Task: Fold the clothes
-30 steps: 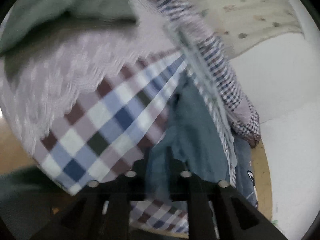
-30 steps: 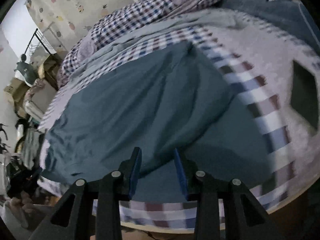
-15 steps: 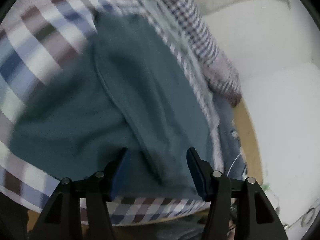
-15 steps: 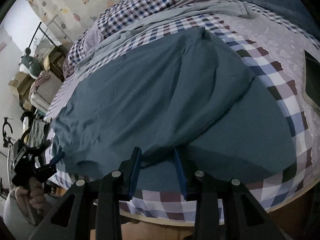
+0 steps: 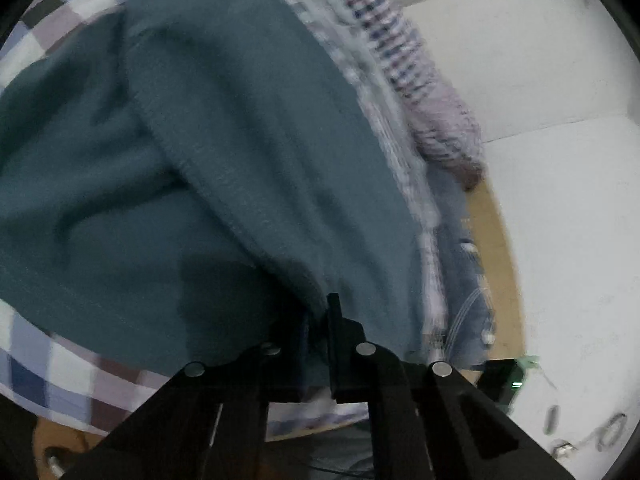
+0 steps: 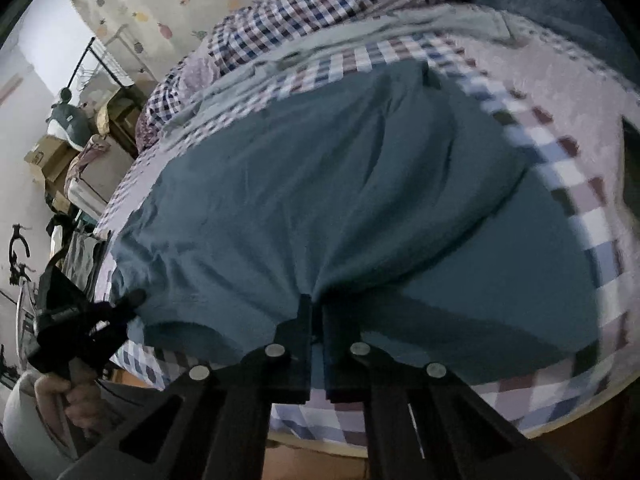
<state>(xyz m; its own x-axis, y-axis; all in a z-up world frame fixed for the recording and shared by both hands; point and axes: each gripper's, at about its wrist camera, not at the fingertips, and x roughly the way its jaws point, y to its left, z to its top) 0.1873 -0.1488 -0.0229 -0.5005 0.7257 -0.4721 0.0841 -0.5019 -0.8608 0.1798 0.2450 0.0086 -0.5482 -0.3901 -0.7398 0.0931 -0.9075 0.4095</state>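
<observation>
Teal knit garment [image 6: 340, 200], soft jersey-type cloth, lies spread over the big-check bedsheet [image 6: 576, 216] (white/blue/maroon squares) on the bed, filling the centre of both wrist views. No brand, label or readable writing on it or anywhere else in the frames.

Right tool [image 6: 316, 312], bottom centre of right view: fingers together, clamped on the near edge of the teal cloth, which puckers into folds at the tips.

Left tool [image 5: 320, 316], bottom centre of left view: also together, pinching a hemmed fold of the same garment. It shows too at lower left of right view [image 6: 120, 304], biting the garment's left corner, w/ the person's hand [image 6: 68, 396] on its grip.

Behind, upper part of right view: small-check quilt [image 6: 288, 20], bunched. Upper left: pale curtain w/ fruit print [image 6: 160, 0], cardboard boxes [image 6: 48, 156]. Right half of left view: white wall [image 5: 560, 160].
</observation>
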